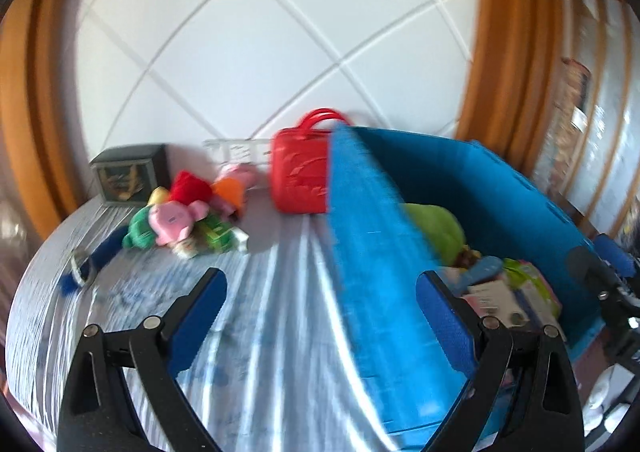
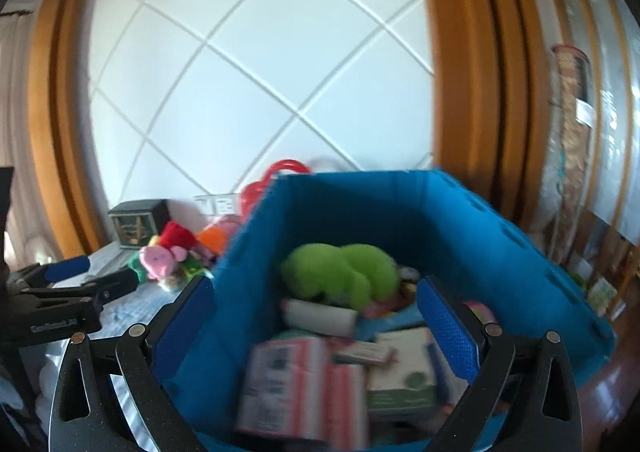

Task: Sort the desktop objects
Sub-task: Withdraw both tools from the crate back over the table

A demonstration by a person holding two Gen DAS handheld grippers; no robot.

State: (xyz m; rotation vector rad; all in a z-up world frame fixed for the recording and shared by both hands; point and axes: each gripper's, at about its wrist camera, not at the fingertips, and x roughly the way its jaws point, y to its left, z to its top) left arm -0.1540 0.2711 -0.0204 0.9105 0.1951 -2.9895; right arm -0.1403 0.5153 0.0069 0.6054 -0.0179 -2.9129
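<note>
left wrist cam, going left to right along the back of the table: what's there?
Dark box → pile of plush toys → red handbag → blue storage bin, holding a green plush and small boxes.

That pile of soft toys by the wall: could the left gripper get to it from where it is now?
Probably yes. The left gripper is open and empty, and only bare tablecloth lies between it and the soft toys; the blue bin stands off to the side.
</note>
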